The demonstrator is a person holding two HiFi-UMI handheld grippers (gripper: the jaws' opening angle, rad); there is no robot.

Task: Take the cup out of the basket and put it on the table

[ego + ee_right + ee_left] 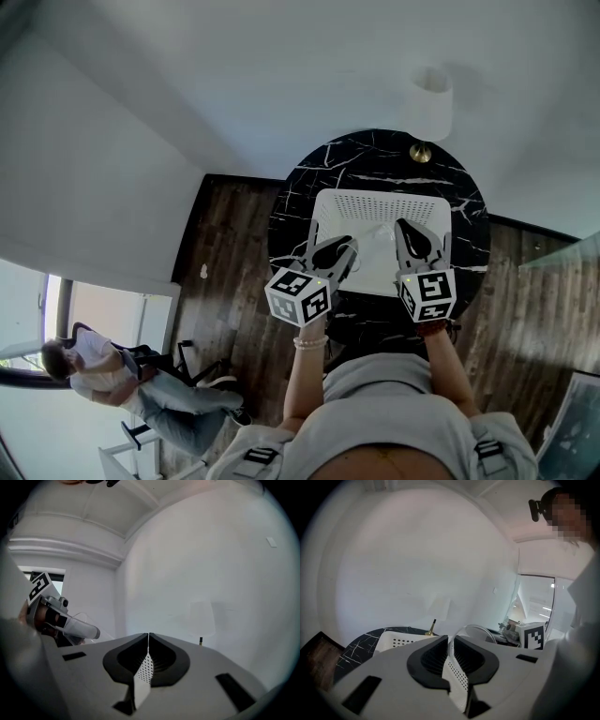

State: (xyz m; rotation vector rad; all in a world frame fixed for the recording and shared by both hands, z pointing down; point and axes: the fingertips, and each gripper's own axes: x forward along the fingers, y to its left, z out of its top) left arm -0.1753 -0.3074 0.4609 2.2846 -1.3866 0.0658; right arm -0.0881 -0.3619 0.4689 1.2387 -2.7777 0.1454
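Note:
A white perforated basket (375, 202) rests over the round black marble table (305, 183). My left gripper (339, 249) is shut on the basket's near-left wall (457, 679), and my right gripper (415, 239) is shut on its near-right wall (144, 670). In both gripper views a strip of perforated white plastic is pinched between the dark pads. A clear curved rim (480, 629), seemingly a glass cup, shows just beyond the left jaws, and again as a clear shape (83, 620) in the right gripper view. I cannot make the cup out in the head view.
A lamp with a white shade (430, 103) and brass base (420, 153) stands at the table's far edge. Dark wooden floor (230, 234) surrounds the table, with white walls behind. A person (103, 370) sits at the lower left, away from the table.

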